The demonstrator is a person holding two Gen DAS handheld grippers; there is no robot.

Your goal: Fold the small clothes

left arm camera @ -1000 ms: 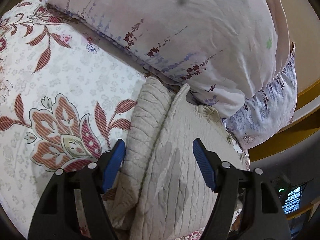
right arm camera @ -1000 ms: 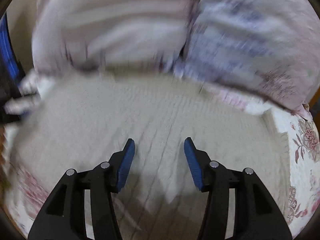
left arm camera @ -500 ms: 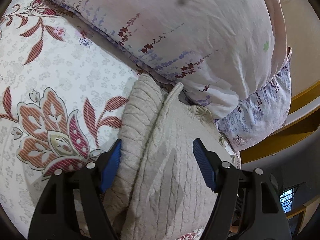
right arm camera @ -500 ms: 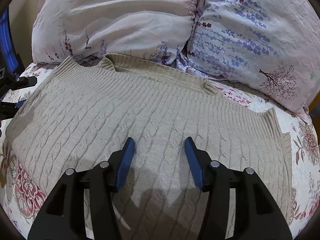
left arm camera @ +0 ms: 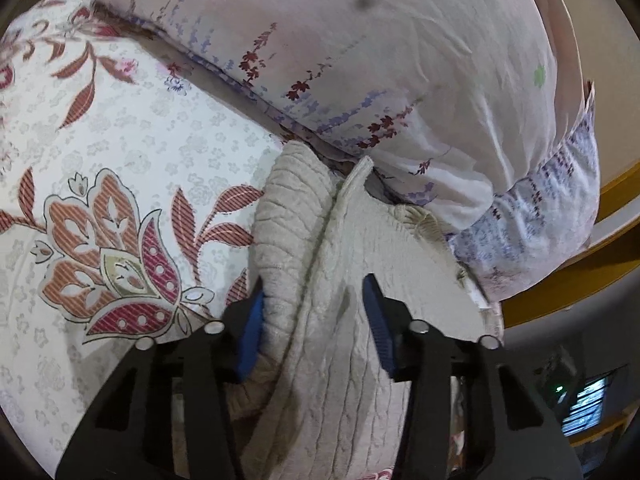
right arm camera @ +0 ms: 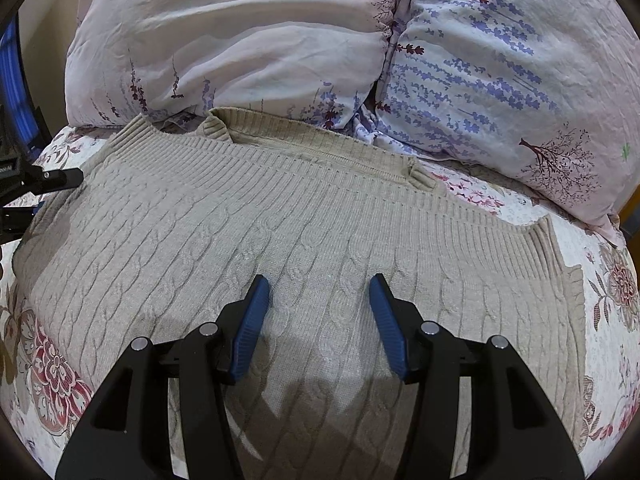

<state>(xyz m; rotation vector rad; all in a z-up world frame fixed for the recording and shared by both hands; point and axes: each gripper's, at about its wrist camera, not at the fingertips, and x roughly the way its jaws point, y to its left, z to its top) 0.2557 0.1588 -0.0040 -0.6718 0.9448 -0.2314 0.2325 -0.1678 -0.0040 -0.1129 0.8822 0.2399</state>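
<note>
Beige cable-knit sweater [right arm camera: 304,232] lay spread on the floral bedsheet [left arm camera: 120,152], its far edge against two pillows [right arm camera: 248,40]. Right gripper [right arm camera: 318,300] hovered over its middle, jaws spread, empty. Left gripper [left arm camera: 312,300], jaws apart, straddled a raised fold at the sweater's left side.

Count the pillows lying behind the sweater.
2. A pale pink pillow sits behind the sweater's left part; a lavender-print pillow lies to its right, touching it. More may be hidden beyond the frame.
</note>
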